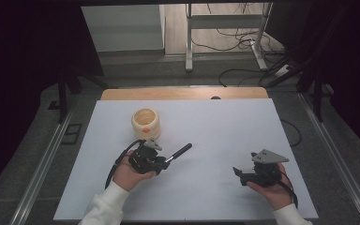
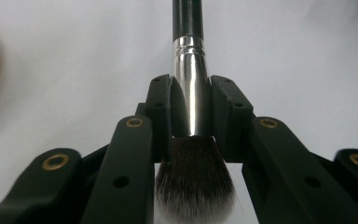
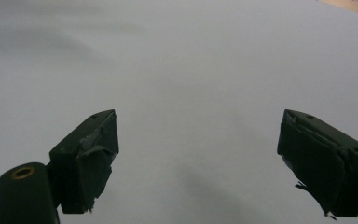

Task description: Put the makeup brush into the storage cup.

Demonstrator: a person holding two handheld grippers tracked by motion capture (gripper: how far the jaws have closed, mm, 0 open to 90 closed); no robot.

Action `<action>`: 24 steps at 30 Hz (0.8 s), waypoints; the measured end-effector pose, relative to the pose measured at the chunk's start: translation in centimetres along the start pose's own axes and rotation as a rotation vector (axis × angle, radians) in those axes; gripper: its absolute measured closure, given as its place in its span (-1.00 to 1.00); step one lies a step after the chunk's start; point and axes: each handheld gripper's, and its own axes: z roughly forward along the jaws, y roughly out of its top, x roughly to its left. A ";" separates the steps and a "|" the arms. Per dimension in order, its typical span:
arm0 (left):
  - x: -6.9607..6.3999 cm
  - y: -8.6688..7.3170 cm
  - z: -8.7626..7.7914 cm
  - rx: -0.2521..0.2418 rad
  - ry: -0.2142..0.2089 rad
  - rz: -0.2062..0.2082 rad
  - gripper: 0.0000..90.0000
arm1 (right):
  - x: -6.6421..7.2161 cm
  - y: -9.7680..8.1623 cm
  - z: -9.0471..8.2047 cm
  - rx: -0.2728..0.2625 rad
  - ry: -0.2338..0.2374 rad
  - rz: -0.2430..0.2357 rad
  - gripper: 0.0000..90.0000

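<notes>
Careful: your left tool [image 2: 190, 105] clamps the black-handled makeup brush [image 2: 189, 84] by its slick silver ferrule, so it may slip; your right tool [image 3: 196, 163] gapes empty.

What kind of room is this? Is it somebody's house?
Probably a lab or recording room, not a house. A bare white table stands between dark curtains, loose cables trail on the floor behind, and a person holds a gripper clamped on a makeup brush.

Left claw [image 1: 165, 161] clamped on brush [image 1: 178, 153] beside cream jar [image 1: 146, 123].
</notes>
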 end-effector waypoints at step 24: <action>-0.2 0.4 0.3 -0.001 -0.024 0.011 0.57 | 3.2 3.0 2.1 -0.009 0.025 -0.133 -0.71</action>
